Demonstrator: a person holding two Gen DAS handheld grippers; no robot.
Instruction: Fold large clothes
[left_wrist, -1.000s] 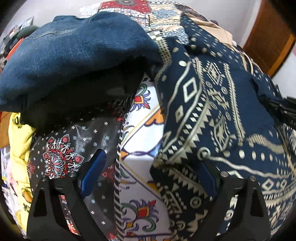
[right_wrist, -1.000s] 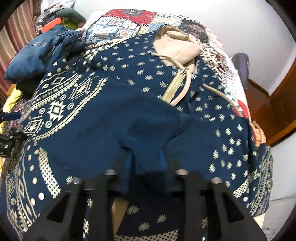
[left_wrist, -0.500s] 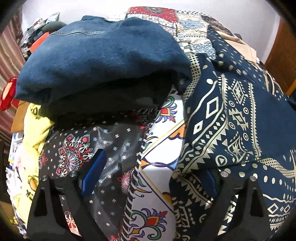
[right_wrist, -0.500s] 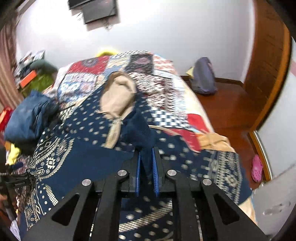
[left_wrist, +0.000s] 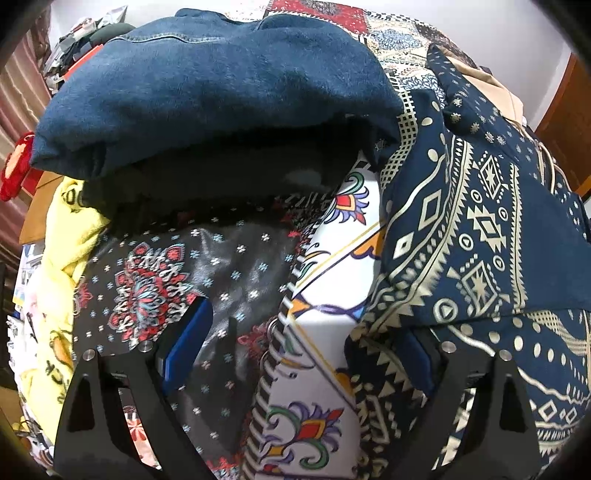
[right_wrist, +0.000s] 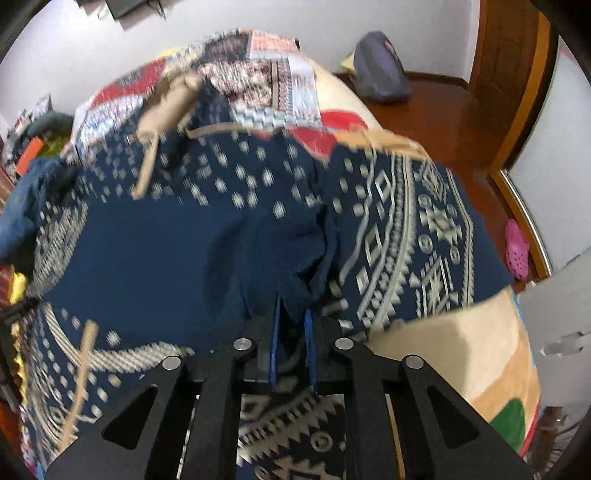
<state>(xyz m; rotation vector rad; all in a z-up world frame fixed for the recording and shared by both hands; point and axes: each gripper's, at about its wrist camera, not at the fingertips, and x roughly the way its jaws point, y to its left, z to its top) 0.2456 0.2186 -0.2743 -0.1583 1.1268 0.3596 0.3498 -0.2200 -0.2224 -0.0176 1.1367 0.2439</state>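
While its jaws are opening, the right gripper (right_wrist: 291, 332) has a bunch of the navy hoodie (right_wrist: 155, 258) between its blue pads, near the bed's (right_wrist: 461, 354) near edge. The left gripper (left_wrist: 299, 343) gapes wide, one finger (left_wrist: 421, 354) under the hoodie's edge, gripping nothing. Beyond, jeans (left_wrist: 221, 85) lie piled.

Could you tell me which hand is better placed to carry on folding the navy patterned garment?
Right. The right gripper has navy patterned garment fabric between its opening fingers, while the left gripper gapes beside the garment's edge, over the bedspread.
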